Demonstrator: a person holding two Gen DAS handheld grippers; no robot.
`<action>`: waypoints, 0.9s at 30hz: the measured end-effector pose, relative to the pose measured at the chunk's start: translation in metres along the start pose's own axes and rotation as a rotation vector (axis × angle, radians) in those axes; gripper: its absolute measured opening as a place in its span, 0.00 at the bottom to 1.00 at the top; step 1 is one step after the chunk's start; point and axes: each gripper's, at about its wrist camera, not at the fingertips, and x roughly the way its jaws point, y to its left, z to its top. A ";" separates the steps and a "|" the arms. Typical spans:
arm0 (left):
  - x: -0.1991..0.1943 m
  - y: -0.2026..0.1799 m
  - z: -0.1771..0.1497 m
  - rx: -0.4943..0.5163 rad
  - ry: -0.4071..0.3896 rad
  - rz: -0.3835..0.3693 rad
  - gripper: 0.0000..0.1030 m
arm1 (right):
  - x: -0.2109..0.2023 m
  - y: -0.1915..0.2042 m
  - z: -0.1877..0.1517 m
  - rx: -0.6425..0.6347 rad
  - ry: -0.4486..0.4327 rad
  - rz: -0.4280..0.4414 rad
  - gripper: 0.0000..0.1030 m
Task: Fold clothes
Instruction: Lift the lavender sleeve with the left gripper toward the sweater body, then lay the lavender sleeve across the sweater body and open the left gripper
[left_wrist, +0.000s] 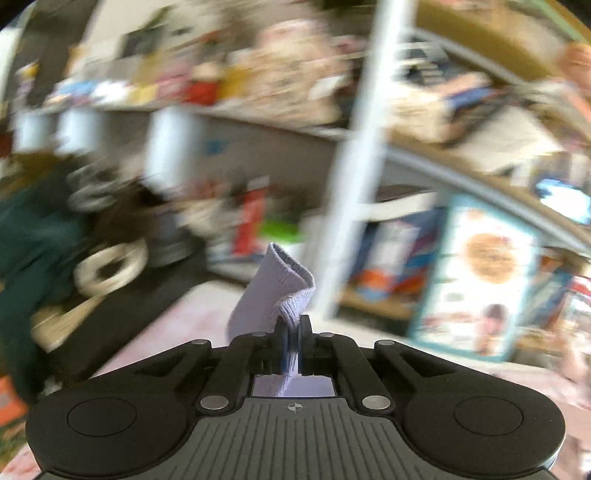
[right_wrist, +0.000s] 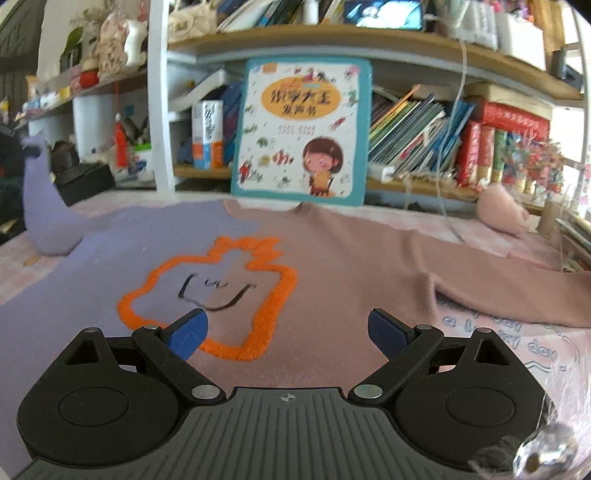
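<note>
A sweater (right_wrist: 314, 258), half lavender and half dusty pink with an orange outlined smiling shape (right_wrist: 214, 295), lies flat on the pink table cover. Its pink sleeve (right_wrist: 517, 291) stretches to the right. The lavender sleeve (right_wrist: 48, 218) is raised at the far left. My left gripper (left_wrist: 291, 325) is shut on that lavender sleeve cuff (left_wrist: 273, 291), which sticks up between the fingers; this view is blurred by motion. My right gripper (right_wrist: 288, 328) hovers open just above the sweater's front, near the orange shape, with nothing between its blue pads (right_wrist: 188, 334).
A large picture book (right_wrist: 301, 133) leans against the bookshelf (right_wrist: 424, 181) right behind the sweater. A white shelf post (right_wrist: 160, 99) stands at the back left. A pink plush toy (right_wrist: 502, 208) sits at the back right. Dark objects (right_wrist: 83, 177) lie at the table's left end.
</note>
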 end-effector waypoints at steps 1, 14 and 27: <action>0.001 -0.016 0.004 0.019 -0.003 -0.046 0.03 | -0.001 0.001 0.000 -0.003 -0.004 0.002 0.91; 0.040 -0.196 0.022 0.165 -0.034 -0.371 0.03 | -0.007 0.003 0.002 -0.016 -0.051 0.009 0.91; 0.093 -0.283 -0.044 0.249 0.179 -0.460 0.03 | -0.009 0.003 0.002 -0.016 -0.055 0.019 0.91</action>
